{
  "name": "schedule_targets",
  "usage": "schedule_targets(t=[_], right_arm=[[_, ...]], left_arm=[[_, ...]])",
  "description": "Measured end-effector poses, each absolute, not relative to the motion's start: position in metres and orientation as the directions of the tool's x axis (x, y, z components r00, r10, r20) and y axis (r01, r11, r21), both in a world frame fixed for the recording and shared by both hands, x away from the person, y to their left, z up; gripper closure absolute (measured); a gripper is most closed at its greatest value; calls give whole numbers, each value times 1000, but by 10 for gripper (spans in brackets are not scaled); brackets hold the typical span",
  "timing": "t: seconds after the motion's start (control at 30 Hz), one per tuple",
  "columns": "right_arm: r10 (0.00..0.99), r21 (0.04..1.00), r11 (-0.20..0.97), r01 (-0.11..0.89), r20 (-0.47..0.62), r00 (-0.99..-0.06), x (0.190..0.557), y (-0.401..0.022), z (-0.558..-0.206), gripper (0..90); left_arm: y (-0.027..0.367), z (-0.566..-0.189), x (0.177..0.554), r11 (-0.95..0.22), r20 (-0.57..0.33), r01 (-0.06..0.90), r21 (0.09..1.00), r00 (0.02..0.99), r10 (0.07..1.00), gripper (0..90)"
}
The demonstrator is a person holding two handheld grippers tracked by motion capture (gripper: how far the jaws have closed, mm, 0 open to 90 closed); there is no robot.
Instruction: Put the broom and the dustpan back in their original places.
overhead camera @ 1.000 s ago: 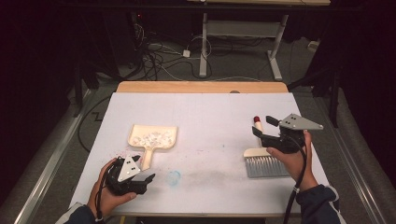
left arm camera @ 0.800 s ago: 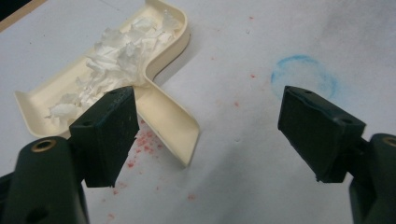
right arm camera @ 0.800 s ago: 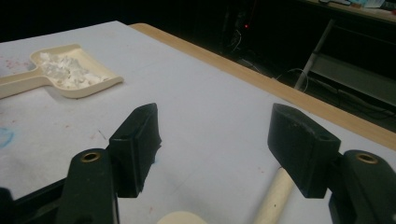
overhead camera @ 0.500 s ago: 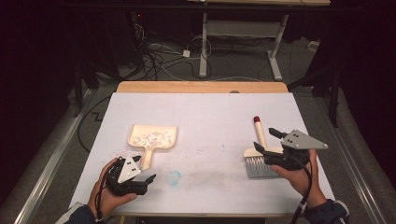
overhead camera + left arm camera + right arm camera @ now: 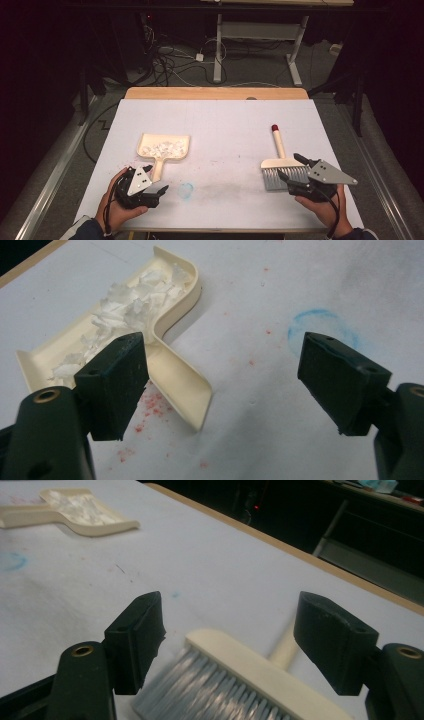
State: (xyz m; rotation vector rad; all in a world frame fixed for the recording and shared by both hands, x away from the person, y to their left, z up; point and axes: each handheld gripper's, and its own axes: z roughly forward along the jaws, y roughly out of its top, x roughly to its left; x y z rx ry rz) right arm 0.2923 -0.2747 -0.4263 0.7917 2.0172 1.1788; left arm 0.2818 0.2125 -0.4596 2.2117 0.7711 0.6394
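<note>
A: Where is the brush (image 5: 282,167) right now?

B: It lies flat on the white table (image 5: 235,130), at the right side. Its grey bristles point toward the person, and the cream handle with the red tip points away.

A: And the right gripper (image 5: 296,170)?

B: It sits just behind the bristle end. Its jaws have just been opening and now stand wide apart. In the right gripper view the brush head (image 5: 235,680) lies between the two black jaws, but neither pad presses on it.

A: So it isn't clamped?

B: No, there is a gap on both sides of the head.

A: What about the left gripper (image 5: 156,192)?

B: It rests low at the near left of the table, jaws apart, nothing between them. In the left gripper view the dustpan (image 5: 125,335) lies just ahead, its handle end close beside one jaw.

A: Is the dustpan empty?

B: No, it holds a heap of white scraps (image 5: 161,148). It lies well apart from the brush.

A: Anything else on the table?

B: A faint blue ring (image 5: 186,190) drawn on the surface near the left gripper, and some small red specks (image 5: 150,405) by the dustpan handle.
</note>
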Motion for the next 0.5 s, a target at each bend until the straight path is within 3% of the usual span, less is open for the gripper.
schedule_targets(t=[0.5], right_arm=[[779,893,405,197,-224,-586,279,-275,-444,232]], left_arm=[[211,-459,279,-590,227,327,739,704,673,198]])
